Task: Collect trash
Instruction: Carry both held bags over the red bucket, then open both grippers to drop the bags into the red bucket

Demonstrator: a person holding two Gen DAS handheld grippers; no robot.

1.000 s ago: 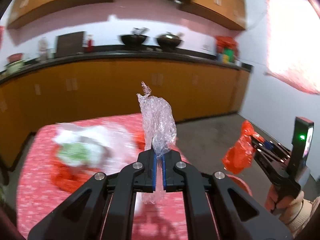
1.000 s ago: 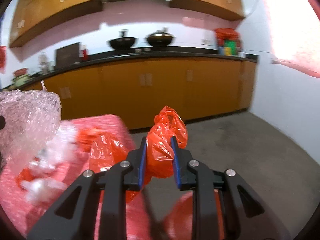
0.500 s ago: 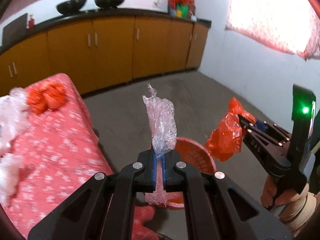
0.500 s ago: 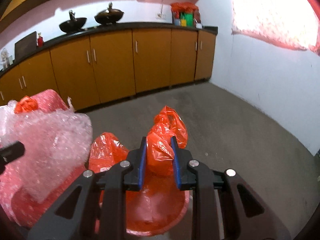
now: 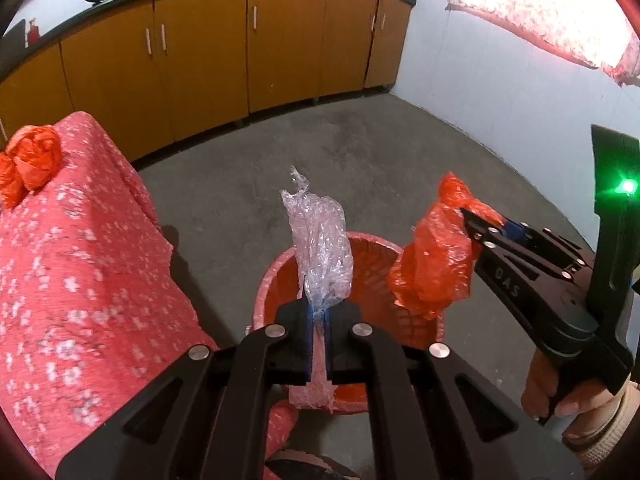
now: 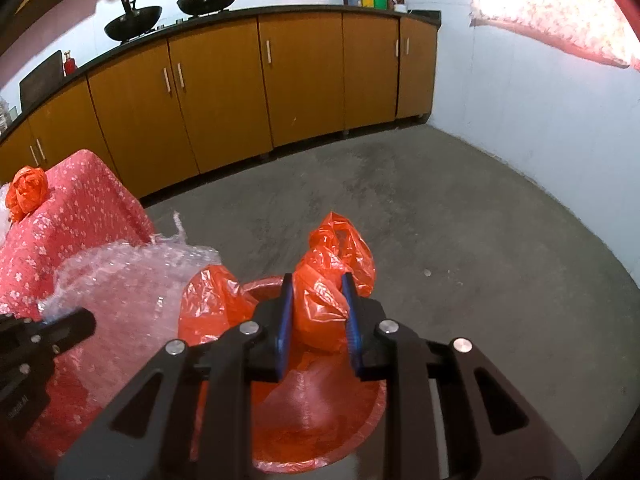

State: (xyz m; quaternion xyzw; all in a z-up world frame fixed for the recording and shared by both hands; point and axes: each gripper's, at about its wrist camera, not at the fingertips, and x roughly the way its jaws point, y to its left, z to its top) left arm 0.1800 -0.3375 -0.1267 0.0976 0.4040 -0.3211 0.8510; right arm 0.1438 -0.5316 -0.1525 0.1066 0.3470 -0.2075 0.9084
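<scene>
Left tool [image 5: 318, 320]: blue pads pressed together on a crumpled piece of clear bubble wrap [image 5: 320, 248], pinched at its narrowed lower part; the wrap stands above the pads and hangs below them, over the red basket [image 5: 272, 276] on the floor. Right tool [image 6: 316, 312]: pads pinching a crumpled orange plastic bag [image 6: 332, 280], held above the same basket.

Handling, as judged: both pieces are very light, soft and limp; they deform rather than break. The film is smooth and may slip, so a bunched fold gives the firmest hold.

Count: two tools, each holding one piece; one basket; one further orange bag wad [image 5: 30, 162] lying at the far end of the table [image 5: 80, 280], which is draped in a red flowered cloth. Basket contents are partly hidden.
</scene>
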